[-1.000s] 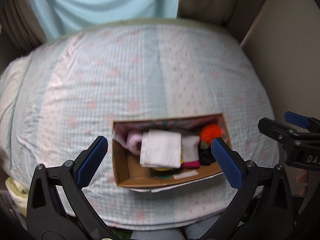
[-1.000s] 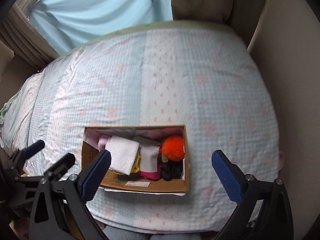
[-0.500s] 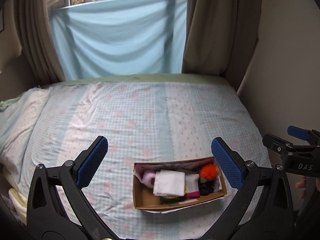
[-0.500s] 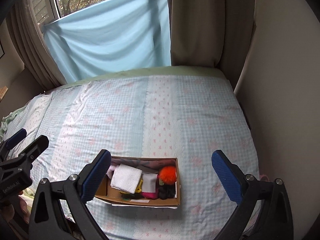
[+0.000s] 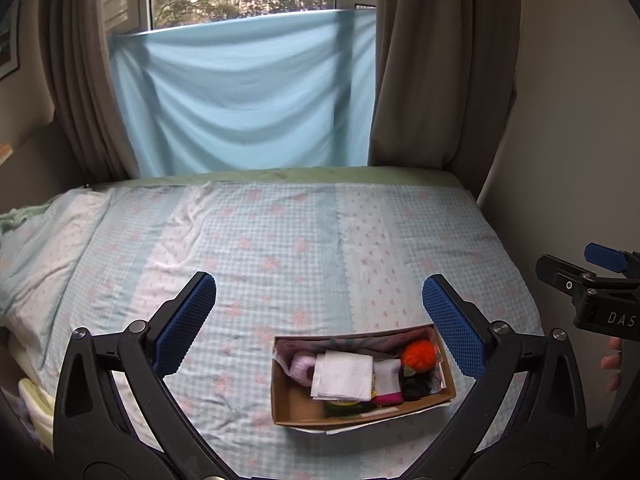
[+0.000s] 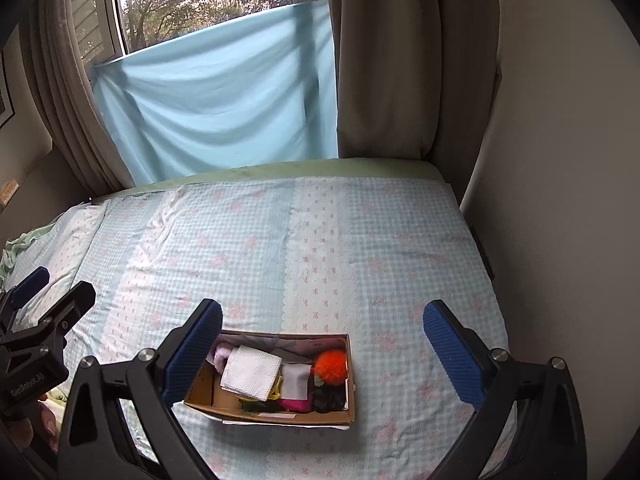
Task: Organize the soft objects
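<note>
A cardboard box [image 5: 296, 406] [image 6: 208, 396] sits near the front edge of the bed. Inside lie a folded white cloth [image 5: 342, 374] [image 6: 251, 372], an orange pompom [image 5: 418, 354] [image 6: 330, 366], a pale pink fuzzy item [image 5: 300, 366], a pink-and-white piece [image 6: 295, 392] and a dark item [image 5: 416, 388]. My left gripper [image 5: 320, 330] stands open, held above and behind the box with nothing between its blue pads. My right gripper [image 6: 322, 352] is open too, and holds nothing. Each gripper shows at the edge of the other's view.
The bed [image 5: 280, 248] wears a pale blue checked sheet with pink flowers. A light blue cloth [image 5: 244, 100] hangs over the window, flanked by brown curtains [image 5: 432, 64]. A wall [image 6: 560, 160] runs along the right side. Fingers [image 5: 612, 364] hold the right gripper.
Both grippers have pulled back and up from the box, which now looks smaller and lower in view. The window and curtains have come into sight. Both stay open.
</note>
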Motion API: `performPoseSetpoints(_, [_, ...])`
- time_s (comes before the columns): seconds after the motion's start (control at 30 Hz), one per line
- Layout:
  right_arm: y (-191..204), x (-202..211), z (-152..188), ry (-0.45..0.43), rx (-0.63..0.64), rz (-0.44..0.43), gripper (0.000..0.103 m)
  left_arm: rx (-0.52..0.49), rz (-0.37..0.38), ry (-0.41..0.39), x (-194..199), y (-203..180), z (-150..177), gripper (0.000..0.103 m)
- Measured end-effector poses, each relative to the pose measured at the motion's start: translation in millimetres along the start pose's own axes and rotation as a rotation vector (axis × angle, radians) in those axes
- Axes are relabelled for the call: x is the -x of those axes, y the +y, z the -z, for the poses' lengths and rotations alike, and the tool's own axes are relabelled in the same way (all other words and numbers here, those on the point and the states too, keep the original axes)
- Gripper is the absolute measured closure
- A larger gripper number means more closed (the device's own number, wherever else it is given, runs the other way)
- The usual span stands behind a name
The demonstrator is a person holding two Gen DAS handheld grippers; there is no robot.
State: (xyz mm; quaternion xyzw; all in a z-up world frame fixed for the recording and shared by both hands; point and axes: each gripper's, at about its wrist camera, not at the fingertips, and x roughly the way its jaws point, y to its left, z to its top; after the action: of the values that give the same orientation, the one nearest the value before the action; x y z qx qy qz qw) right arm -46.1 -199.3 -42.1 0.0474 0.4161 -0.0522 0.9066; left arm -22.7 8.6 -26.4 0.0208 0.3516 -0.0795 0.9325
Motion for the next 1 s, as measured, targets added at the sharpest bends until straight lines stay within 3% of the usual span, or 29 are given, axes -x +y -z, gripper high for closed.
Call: performPoseSetpoints(1.0, [-5.0, 4.8, -4.8, -0.018, 0.000, 0.009, 0.003, -0.002, -0.010, -0.002, -1.6, -2.7, 2.4, 0.000])
